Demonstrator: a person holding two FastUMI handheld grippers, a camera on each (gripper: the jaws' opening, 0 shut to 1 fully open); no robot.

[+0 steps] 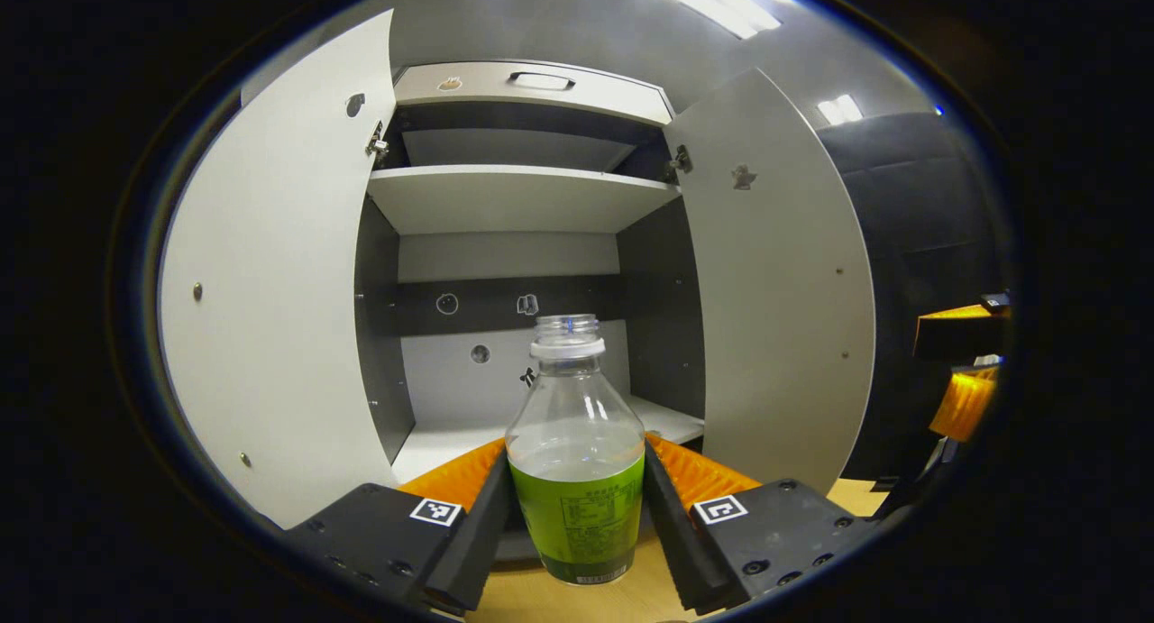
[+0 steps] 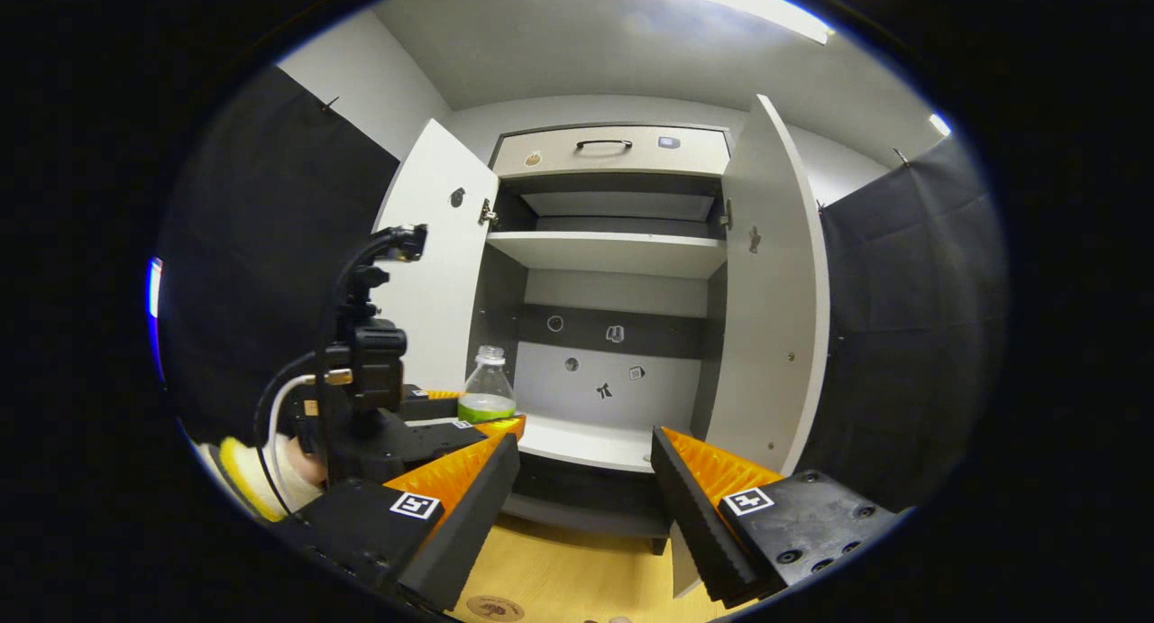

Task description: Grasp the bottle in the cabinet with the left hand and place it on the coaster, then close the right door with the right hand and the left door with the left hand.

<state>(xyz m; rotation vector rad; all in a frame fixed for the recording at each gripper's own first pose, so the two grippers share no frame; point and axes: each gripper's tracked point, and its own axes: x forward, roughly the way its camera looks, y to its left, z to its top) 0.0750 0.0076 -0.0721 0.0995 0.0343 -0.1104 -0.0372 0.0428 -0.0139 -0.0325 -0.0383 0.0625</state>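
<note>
While ridged left gripper (image 1: pixel 577 506) clamps the clear plastic bottle (image 1: pixel 575 452), right gripper (image 2: pixel 584 506) gapes.

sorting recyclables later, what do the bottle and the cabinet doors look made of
Bottle: likely clear plastic, see-through with shiny glints, and a glossy green label wrap. Cabinet doors: probably matte white laminated board, flat and even, with small metal fittings.
</note>
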